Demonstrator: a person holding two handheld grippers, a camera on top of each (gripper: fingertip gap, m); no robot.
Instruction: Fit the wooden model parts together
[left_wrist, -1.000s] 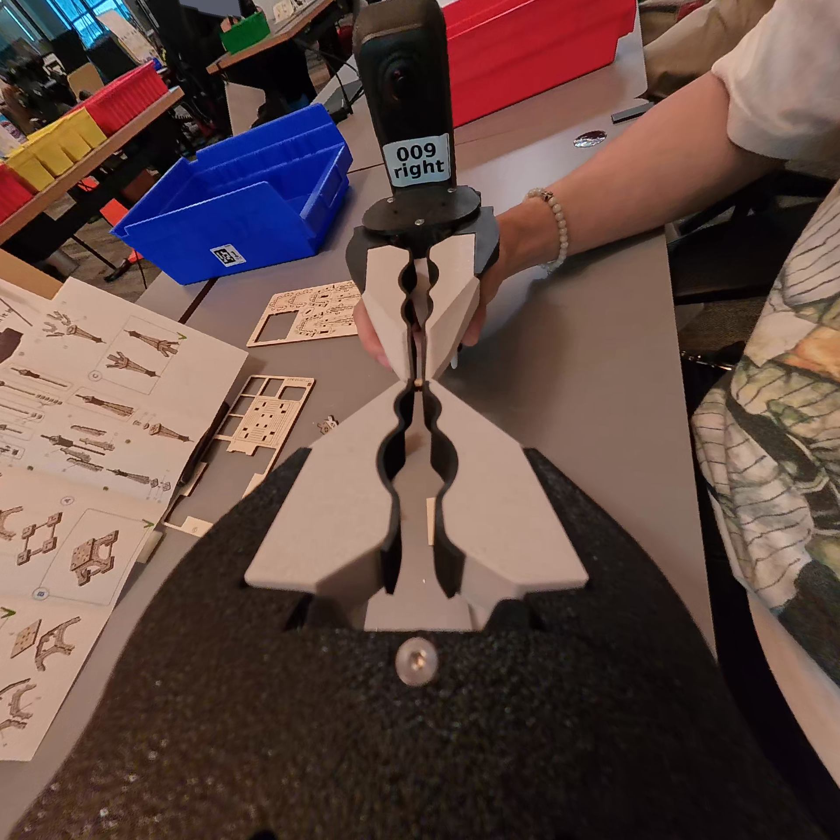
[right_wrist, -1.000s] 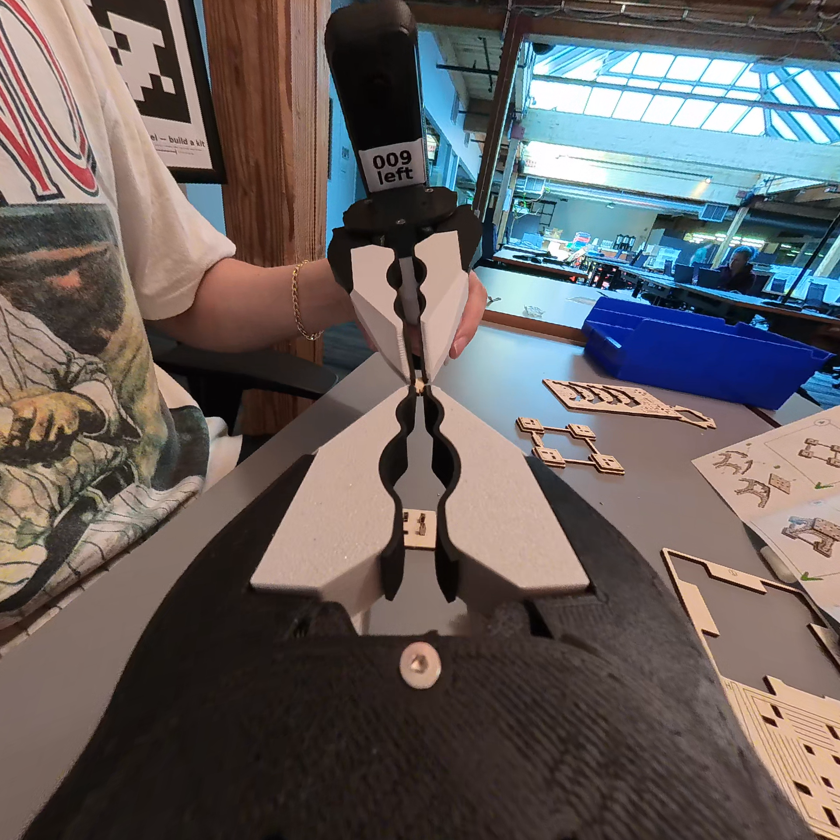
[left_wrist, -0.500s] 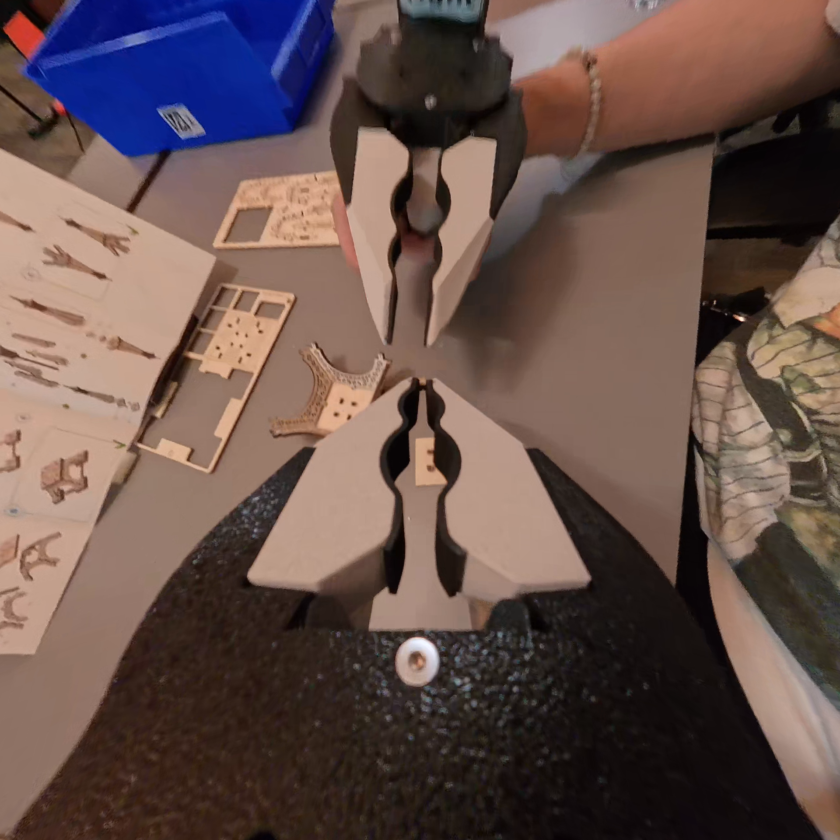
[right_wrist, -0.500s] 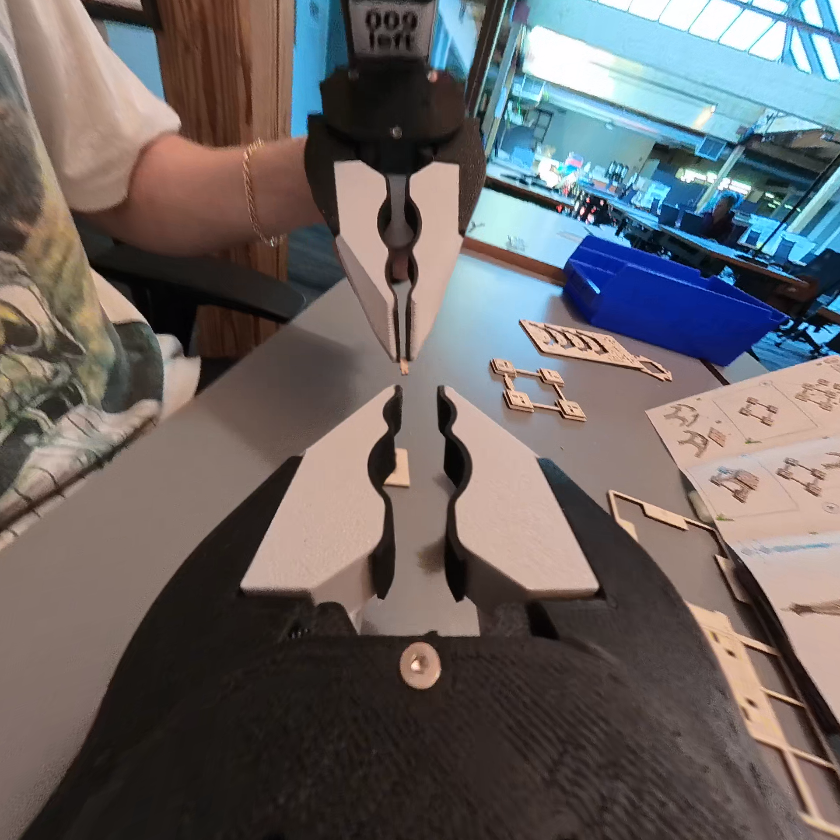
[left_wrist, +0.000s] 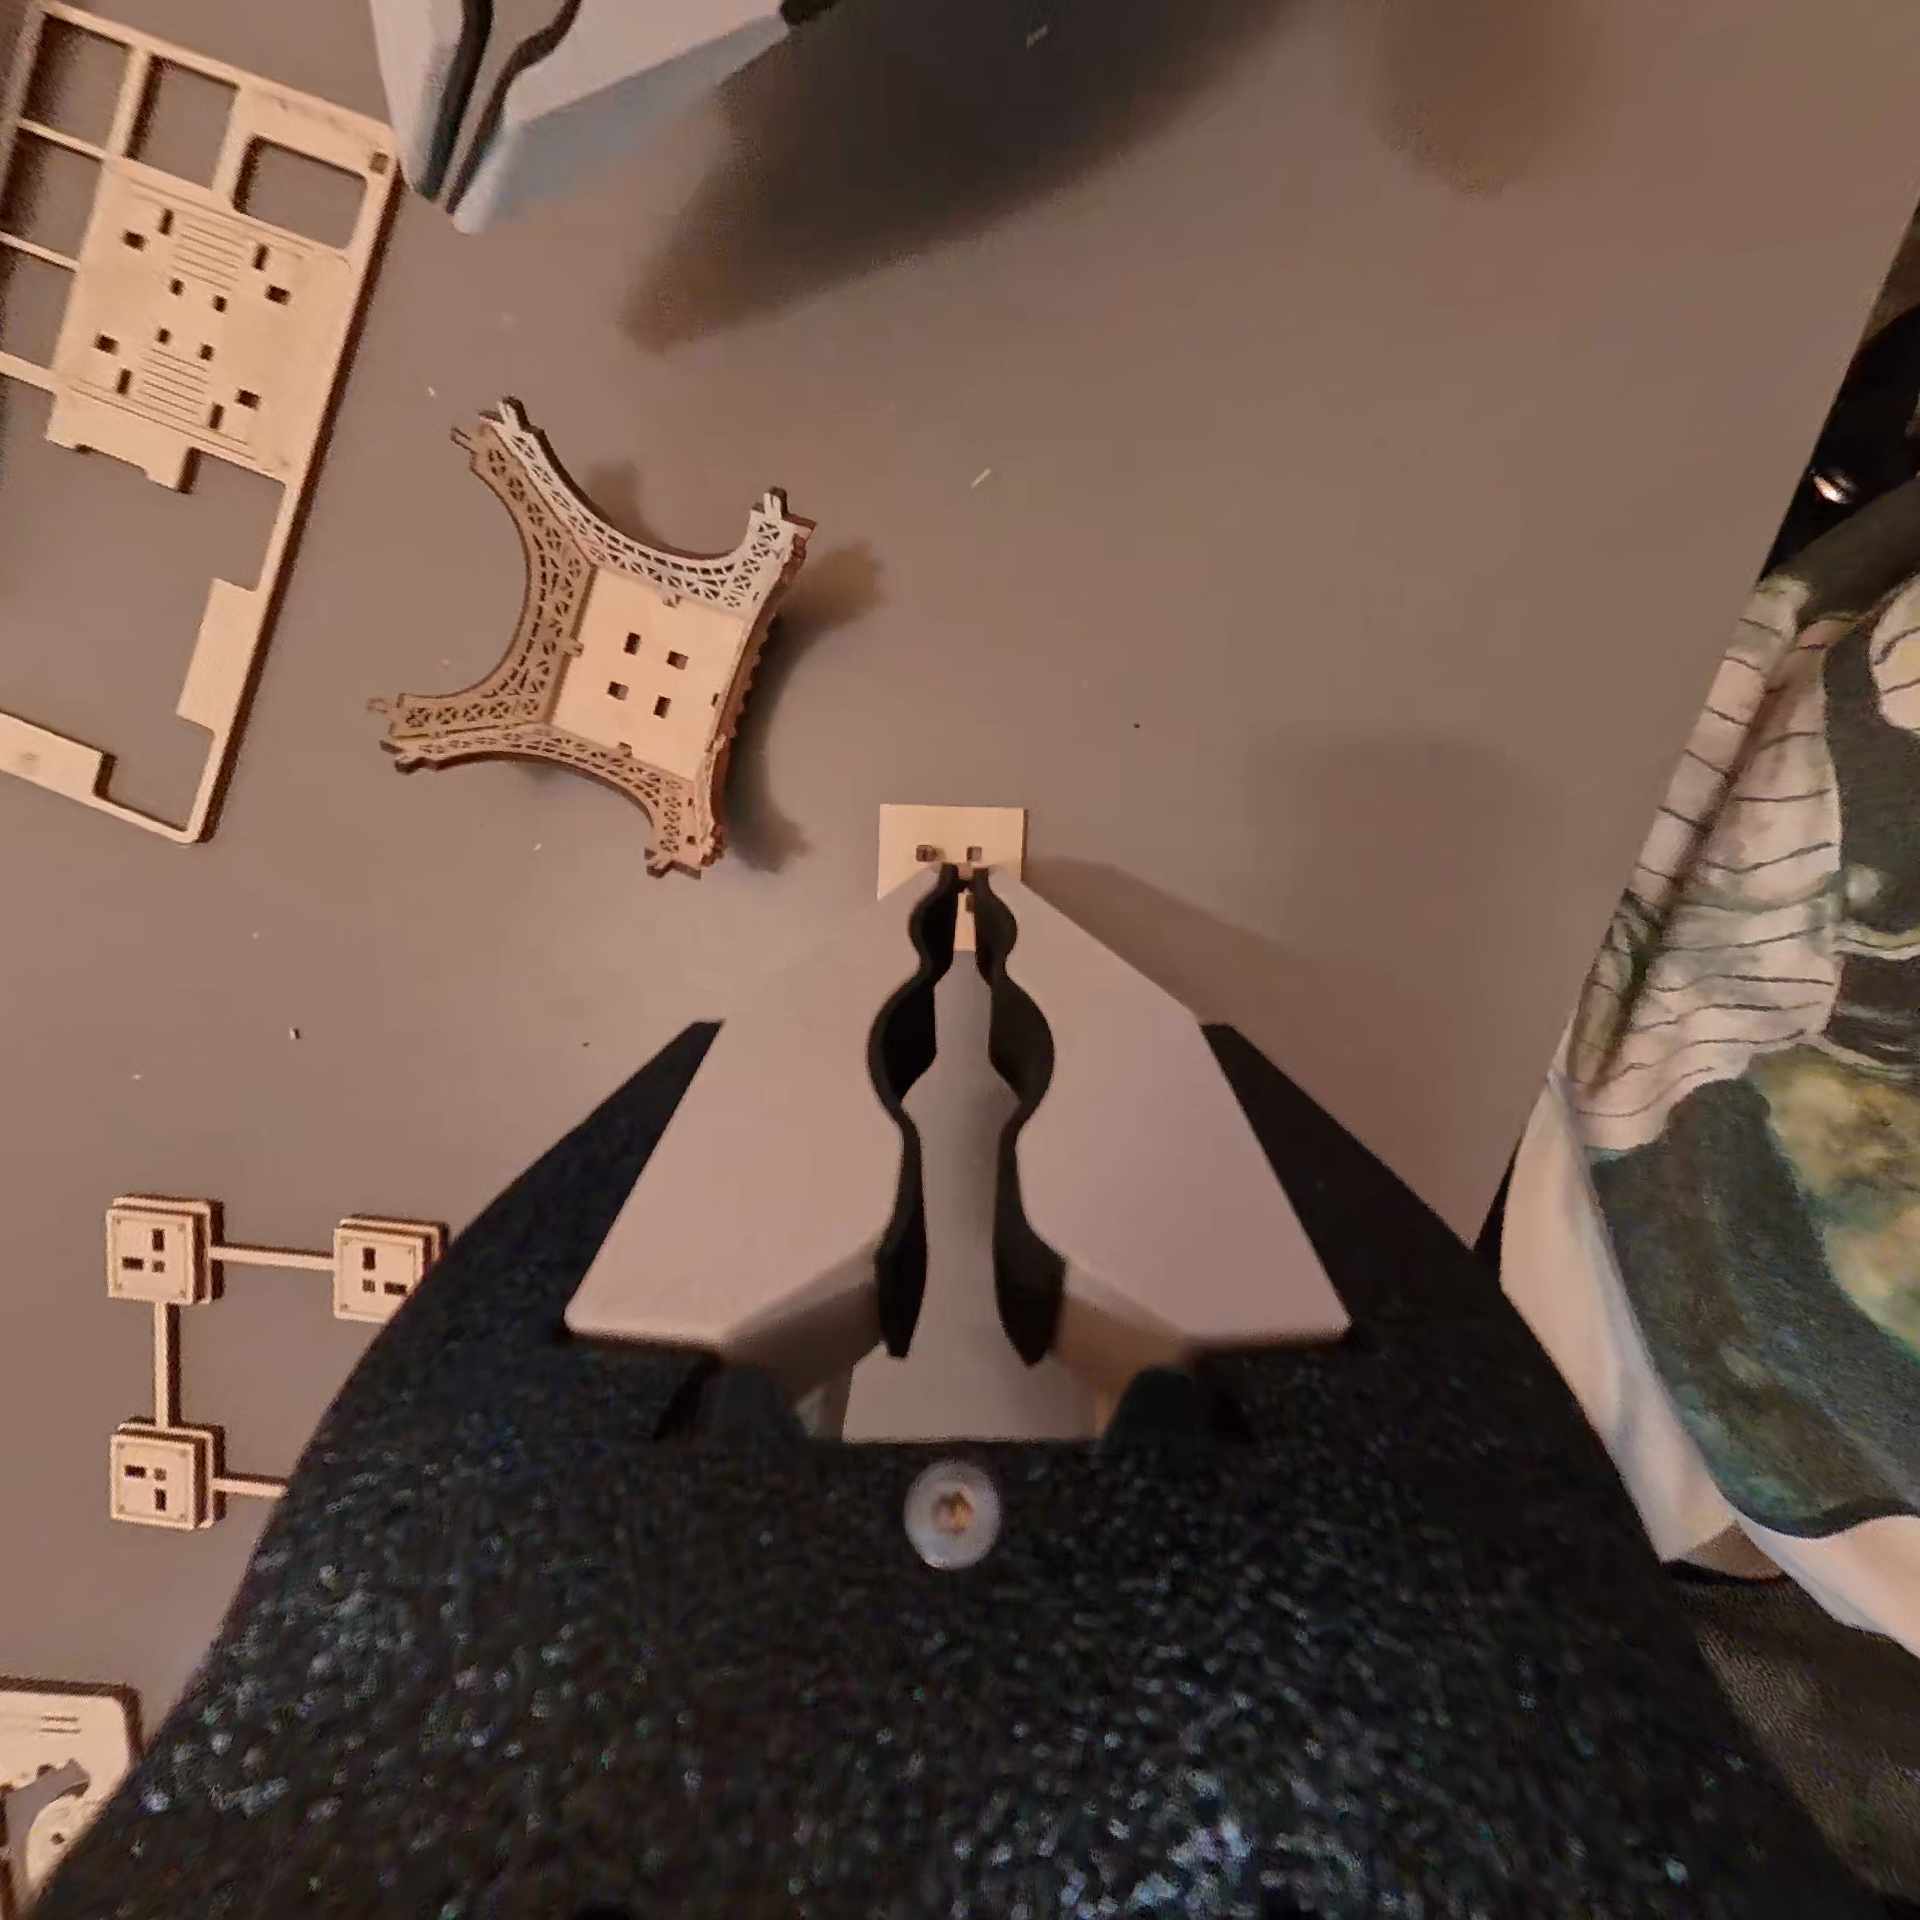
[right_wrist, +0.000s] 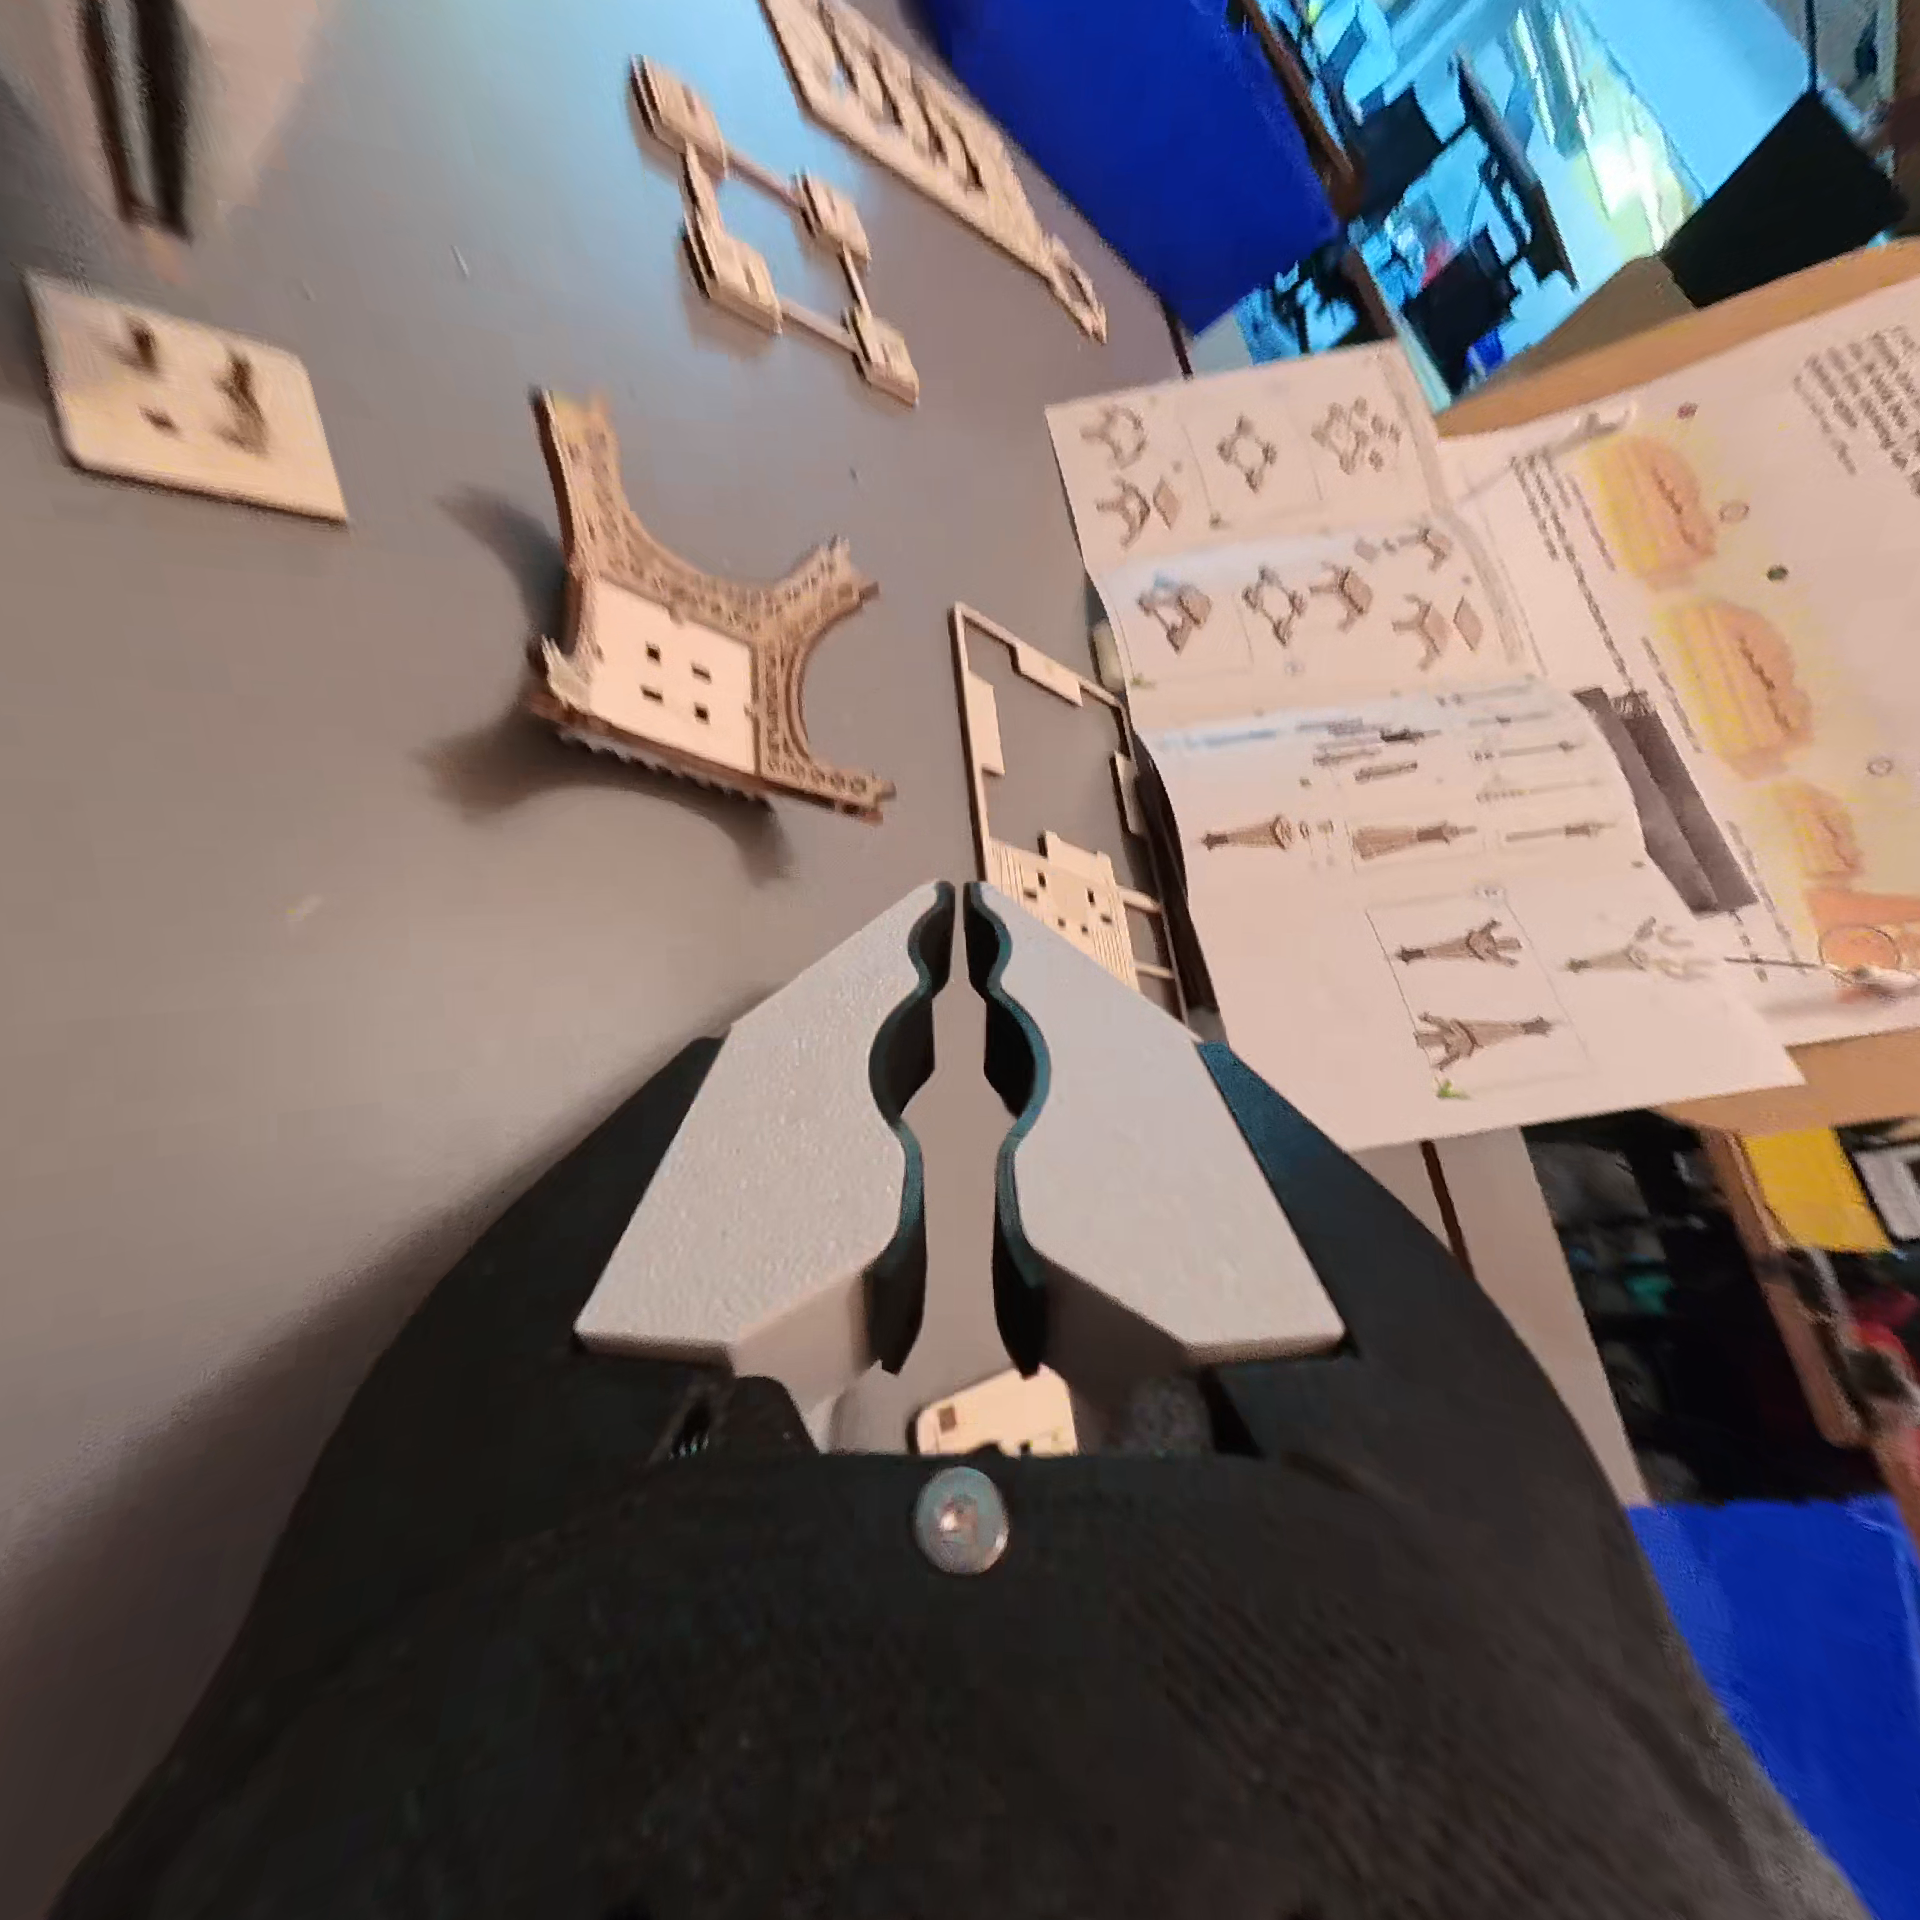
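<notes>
1. Left gripper (left_wrist: 961, 878): tips nearly closed over a small slotted wooden plate (left_wrist: 951, 840) lying flat on the grey table (left_wrist: 1247, 520); cannot tell if it's pinched.
2. Right gripper (right_wrist: 958, 896): fingers almost together, nothing between the tips.
3. Lattice tower base (right_wrist: 691, 634) sits on the table, apart from both grippers.
4. Blue bin (right_wrist: 1132, 135) at far edge, contents not visible.

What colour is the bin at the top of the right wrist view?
Blue: the bin shows best in the right wrist view, though blurred.
</notes>
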